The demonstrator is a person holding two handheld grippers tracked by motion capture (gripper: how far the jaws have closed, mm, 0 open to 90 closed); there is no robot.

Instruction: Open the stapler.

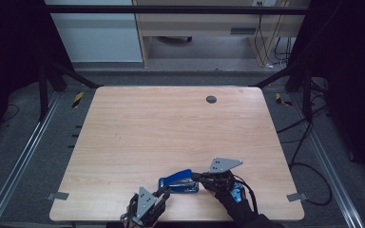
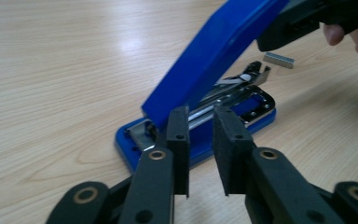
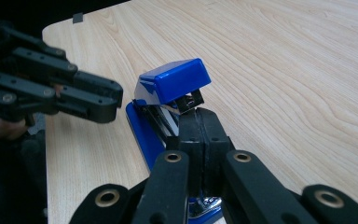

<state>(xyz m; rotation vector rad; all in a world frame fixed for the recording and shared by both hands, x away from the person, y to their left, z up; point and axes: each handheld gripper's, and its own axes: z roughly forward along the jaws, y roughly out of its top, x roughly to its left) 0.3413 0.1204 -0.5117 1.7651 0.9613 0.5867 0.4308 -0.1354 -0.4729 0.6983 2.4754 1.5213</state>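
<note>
Lying near the table's [image 1: 123, 142] near edge, the opened blue stapler [image 2: 205, 65] looks rigid, hinged, slippery; grip its base. Left gripper [image 2: 200, 154] gapes narrowly; right gripper [image 3: 199, 140] pinches the staple strip [image 2: 278, 59].

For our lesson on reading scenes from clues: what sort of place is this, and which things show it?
Probably a lab or office workspace set up for recording: a bare wooden table inside a dark metal frame, cables trailing over grey carpet, and a blue stapler being handled.
</note>
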